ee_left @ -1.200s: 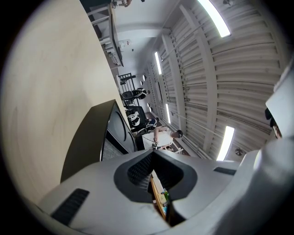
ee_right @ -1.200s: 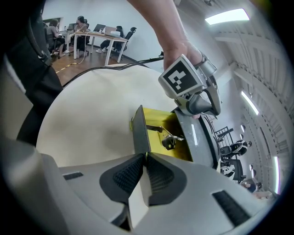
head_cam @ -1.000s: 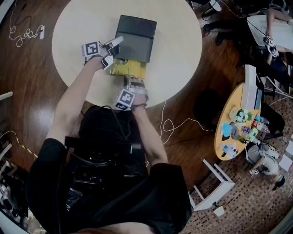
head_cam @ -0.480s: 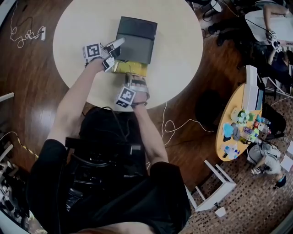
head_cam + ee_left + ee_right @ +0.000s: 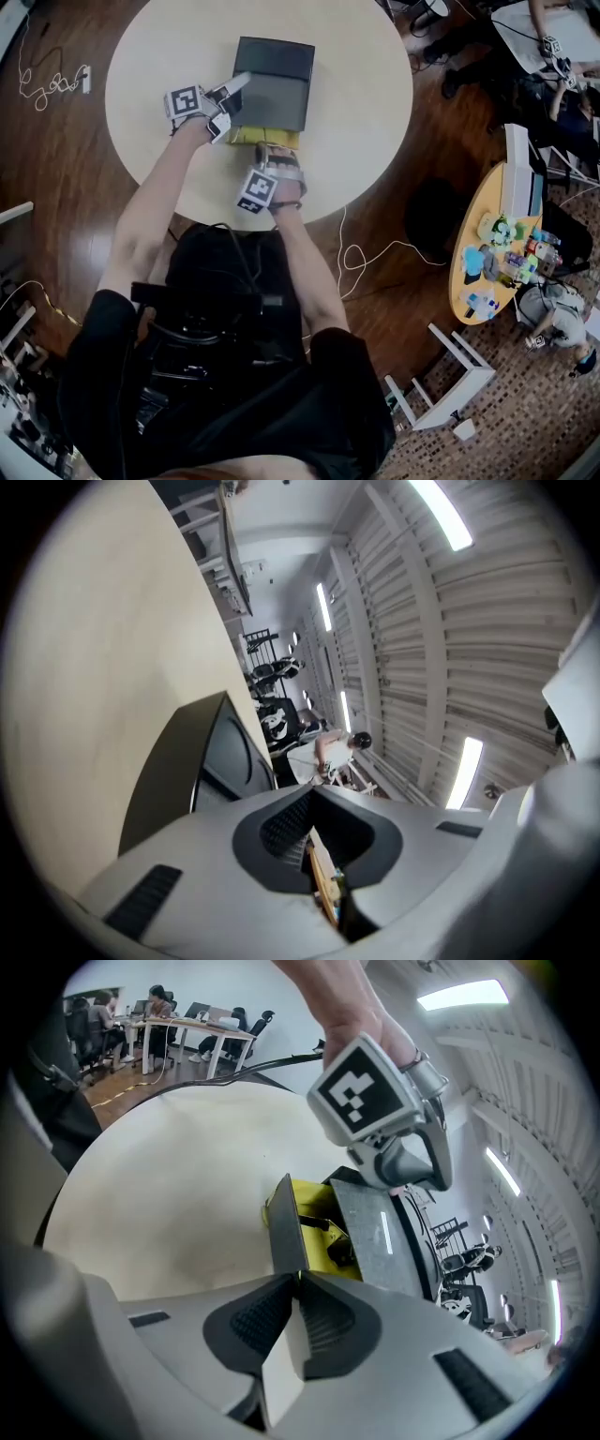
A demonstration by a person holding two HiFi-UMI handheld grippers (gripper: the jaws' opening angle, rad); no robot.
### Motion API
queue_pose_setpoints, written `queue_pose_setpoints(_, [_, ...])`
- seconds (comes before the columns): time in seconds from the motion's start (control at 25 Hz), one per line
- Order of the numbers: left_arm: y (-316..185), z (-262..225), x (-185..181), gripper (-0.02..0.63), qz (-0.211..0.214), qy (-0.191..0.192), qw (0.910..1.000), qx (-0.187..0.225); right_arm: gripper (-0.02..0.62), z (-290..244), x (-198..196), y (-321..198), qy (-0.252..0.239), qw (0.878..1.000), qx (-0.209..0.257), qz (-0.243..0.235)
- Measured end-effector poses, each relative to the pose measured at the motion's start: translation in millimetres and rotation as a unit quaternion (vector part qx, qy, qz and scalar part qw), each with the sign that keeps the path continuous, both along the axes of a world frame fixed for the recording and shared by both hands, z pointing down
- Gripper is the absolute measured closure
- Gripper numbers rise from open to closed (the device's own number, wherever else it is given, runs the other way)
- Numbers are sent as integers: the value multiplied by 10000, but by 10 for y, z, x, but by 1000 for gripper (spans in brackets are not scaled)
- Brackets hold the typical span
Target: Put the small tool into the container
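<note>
A dark case (image 5: pixel 277 80) lies on the round table (image 5: pixel 159 56) with a yellow tray (image 5: pixel 267 138) sticking out of its near side. Small dark tools (image 5: pixel 319 1225) lie in the yellow tray (image 5: pixel 305 1199). My right gripper (image 5: pixel 274 152) is at the tray's near end. In the right gripper view it (image 5: pixel 298 1274) is shut on the tray's thin dark front panel (image 5: pixel 283 1232). My left gripper (image 5: pixel 225 108) sits at the case's left near corner. Seen from the right it (image 5: pixel 422 1174) rests on the grey lid. In its own view it (image 5: pixel 314 803) is shut on a thin yellow-edged wall beside the case (image 5: pixel 187 761).
A white cable (image 5: pixel 361 258) trails over the wooden floor on the right, another with a plug strip (image 5: pixel 56 70) on the left. A yellow side table (image 5: pixel 487 253) with toys and a white stool (image 5: pixel 450 375) stand at right. People sit at desks (image 5: pixel 155 1007) far off.
My right gripper has edged toward the case, and less of the yellow tray shows than a second ago. The left gripper has stayed at the case's corner.
</note>
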State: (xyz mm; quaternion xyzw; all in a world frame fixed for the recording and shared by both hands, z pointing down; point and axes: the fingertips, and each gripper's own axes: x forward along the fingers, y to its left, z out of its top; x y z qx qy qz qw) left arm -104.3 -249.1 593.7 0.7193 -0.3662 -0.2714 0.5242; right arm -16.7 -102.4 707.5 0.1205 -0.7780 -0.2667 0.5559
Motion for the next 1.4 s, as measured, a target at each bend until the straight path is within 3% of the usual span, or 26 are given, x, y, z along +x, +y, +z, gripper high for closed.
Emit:
queue_pose_setpoints(0.16, [-241,-77,-230,614,-15,-508,9982,318,561,8,6,2,9,10000,-27,-4])
queue_pose_setpoints(0.28, [-281,4,-118,615,193,-172,9996,86,561,-1,13,1,-41,10000,-1,-8])
queue_pose_setpoints(0.52, [-309,222,79,614,555,56,9979,-336,560,-15,7,-4,-166,9997,168,31])
queue_pose_setpoints(0.92, [-308,204,109,614,565,172,9980,-215,561,-36,25,-5,-242,9994,152,195])
queue_pose_setpoints(1.4, [-315,220,102,613,517,-20,9984,-228,560,-42,-78,-235,-218,9988,255,361])
